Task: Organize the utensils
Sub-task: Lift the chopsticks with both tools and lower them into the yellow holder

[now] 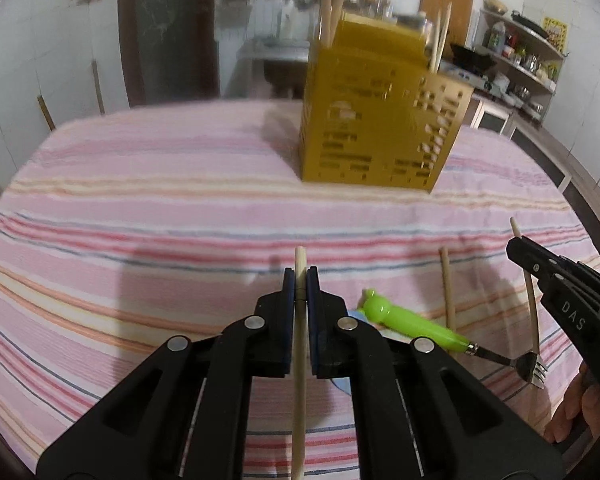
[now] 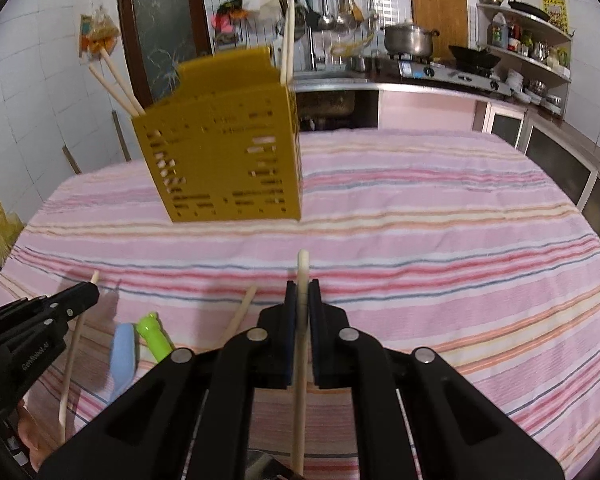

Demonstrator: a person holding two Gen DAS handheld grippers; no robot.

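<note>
Now both pairs of tongs are gripping a wooden chopstick each. The left tongs (image 1: 301,280) are sitting clamped on a chopstick (image 1: 299,380) that is running lengthwise between the blue pads, its blunt end poking out just past the tips and the rest trailing back under the camera. The right tongs (image 2: 302,292) are pinching a second chopstick (image 2: 300,380) the same way, end sticking out ahead of the pads.

A third chopstick (image 1: 447,292) is lying on the striped cloth of the table (image 1: 180,200), between the two tongs, just beside a green-handled fork (image 1: 440,330) whose tines are pointing toward the right tongs. A pale blue utensil (image 2: 123,354) is lying next to the green handle; what kind it is I cannot tell.

Well beyond the tongs, the yellow slotted holder (image 1: 376,120) is standing upright on the table, with several chopsticks (image 1: 440,40) already leaning out of its top
</note>
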